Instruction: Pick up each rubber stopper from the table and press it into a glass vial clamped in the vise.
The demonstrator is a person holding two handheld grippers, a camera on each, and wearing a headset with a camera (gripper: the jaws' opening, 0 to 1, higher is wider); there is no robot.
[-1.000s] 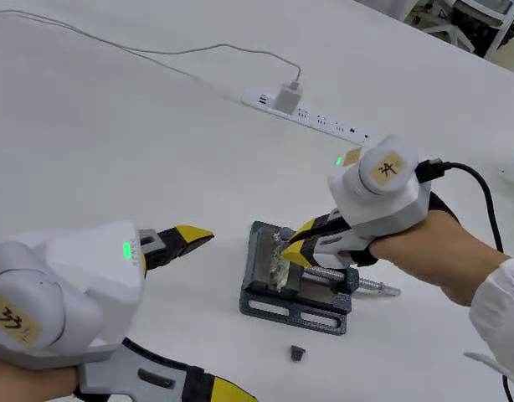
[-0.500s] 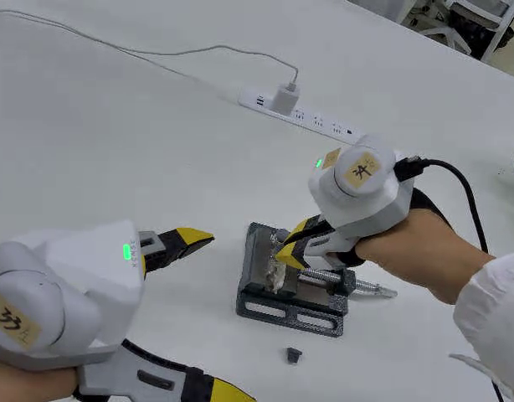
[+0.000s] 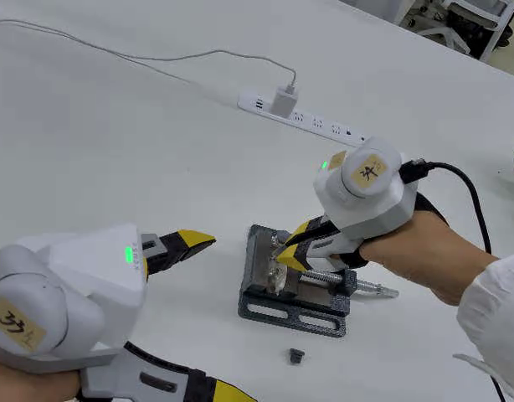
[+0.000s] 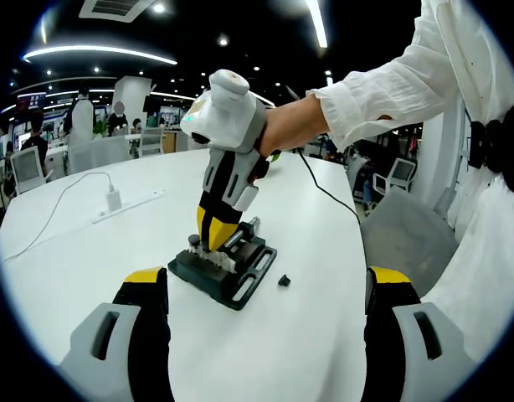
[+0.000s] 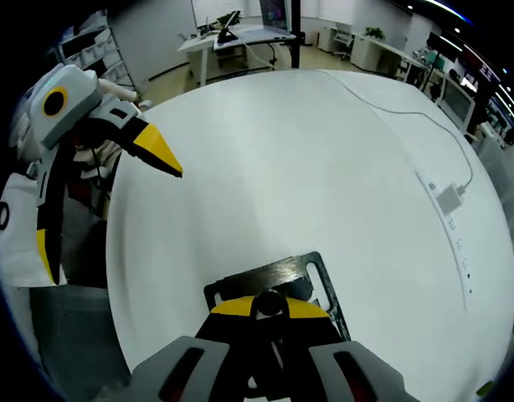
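The right gripper, held in a hand, pointed down with its yellow-tipped jaws close together at the top of the glass vial clamped in the dark vise. 1 rubber stopper lay loose on the white table, near the vise on the person's side. The left gripper sat at lower left, jaws spread wide, apart from the vise. A power strip with 1 charger plugged in lay beyond

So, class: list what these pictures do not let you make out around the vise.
1. Vial in the vise: head view, mouth hidden behind the right gripper.
2. Right gripper view: the held stopper covers that mouth.
3. Loose stopper: head view, too small to tell its shape.
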